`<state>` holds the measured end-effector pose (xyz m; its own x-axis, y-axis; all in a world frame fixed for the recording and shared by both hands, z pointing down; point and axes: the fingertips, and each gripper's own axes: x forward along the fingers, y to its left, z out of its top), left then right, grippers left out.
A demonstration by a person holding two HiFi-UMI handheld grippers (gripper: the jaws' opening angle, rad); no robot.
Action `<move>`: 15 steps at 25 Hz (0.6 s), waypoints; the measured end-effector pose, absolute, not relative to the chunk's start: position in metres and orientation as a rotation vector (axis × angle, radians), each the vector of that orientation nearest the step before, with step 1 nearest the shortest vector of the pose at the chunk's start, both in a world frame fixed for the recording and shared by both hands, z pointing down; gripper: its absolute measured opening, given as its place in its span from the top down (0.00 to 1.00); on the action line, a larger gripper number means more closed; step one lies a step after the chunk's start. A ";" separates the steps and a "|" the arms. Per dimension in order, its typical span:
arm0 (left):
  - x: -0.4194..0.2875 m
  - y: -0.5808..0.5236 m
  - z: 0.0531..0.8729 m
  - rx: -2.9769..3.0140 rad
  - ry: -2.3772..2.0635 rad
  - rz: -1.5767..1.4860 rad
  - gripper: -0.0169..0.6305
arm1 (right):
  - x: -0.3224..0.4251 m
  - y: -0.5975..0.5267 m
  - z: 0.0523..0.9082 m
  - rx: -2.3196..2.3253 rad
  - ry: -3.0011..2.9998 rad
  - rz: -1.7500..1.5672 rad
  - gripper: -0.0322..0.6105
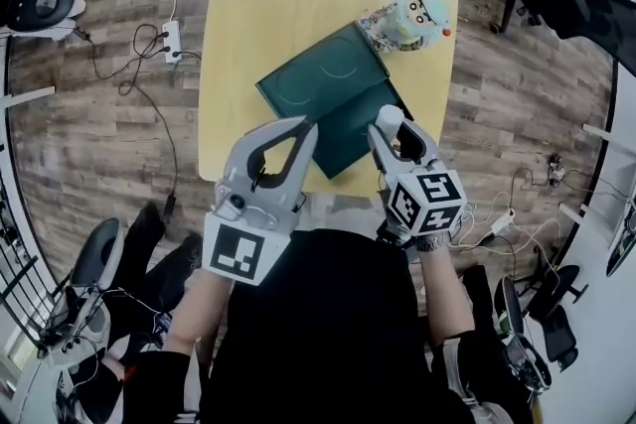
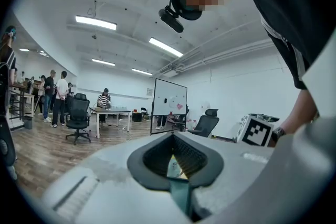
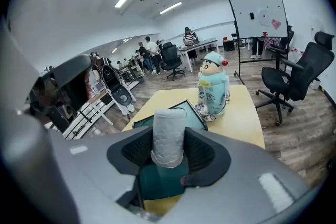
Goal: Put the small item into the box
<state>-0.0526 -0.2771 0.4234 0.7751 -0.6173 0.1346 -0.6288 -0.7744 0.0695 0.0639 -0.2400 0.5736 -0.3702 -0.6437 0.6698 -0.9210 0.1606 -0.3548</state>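
A: Nearest, at 6 o'clock: left gripper (image 1: 306,129) is seen closed, with nothing between its jaws. The small item (image 3: 168,134), a pale cylinder, is clamped upright in the right gripper (image 1: 393,129).

B: Noted. Box (image 1: 323,84) lies just beyond, toward 12, seemingly lidded; toy figure (image 1: 412,20) at 1. Lid is likely to be raised by the left first, and the cylinder then lowered inside.

The table (image 1: 248,25) was pale yellow, floor (image 1: 89,114) brown wood-grain, box (image 1: 328,89) dark teal-green with what looked like faint ring outlines. The small item (image 3: 168,134) was whitish-grey; figurine (image 1: 412,20) pale blue-green with a red dot. The left gripper (image 1: 306,124) and right gripper (image 1: 388,119) were light grey, black inside the jaws, with black-and-white square markers.
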 end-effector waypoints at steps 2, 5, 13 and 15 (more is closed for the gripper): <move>-0.052 -0.282 0.428 2.852 -0.994 0.170 0.97 | 0.062 -0.239 0.589 1.459 -2.052 1.069 0.66; -0.053 -0.289 0.436 2.851 -0.975 0.185 0.97 | 0.058 -0.238 0.610 1.414 -2.012 1.094 0.66; -0.053 -0.299 0.451 2.824 -0.949 0.203 0.97 | 0.052 -0.232 0.659 1.318 -1.894 1.156 0.66; -0.051 -0.301 0.455 2.819 -0.943 0.199 0.97 | 0.051 -0.231 0.671 1.284 -1.870 1.157 0.66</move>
<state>-0.0508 -0.3009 0.4545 0.7920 -0.5844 0.1769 -0.6060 -0.7877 0.1108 0.0510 -0.2308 0.6709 -0.3631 -0.4221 0.8306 -0.9317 0.1575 -0.3272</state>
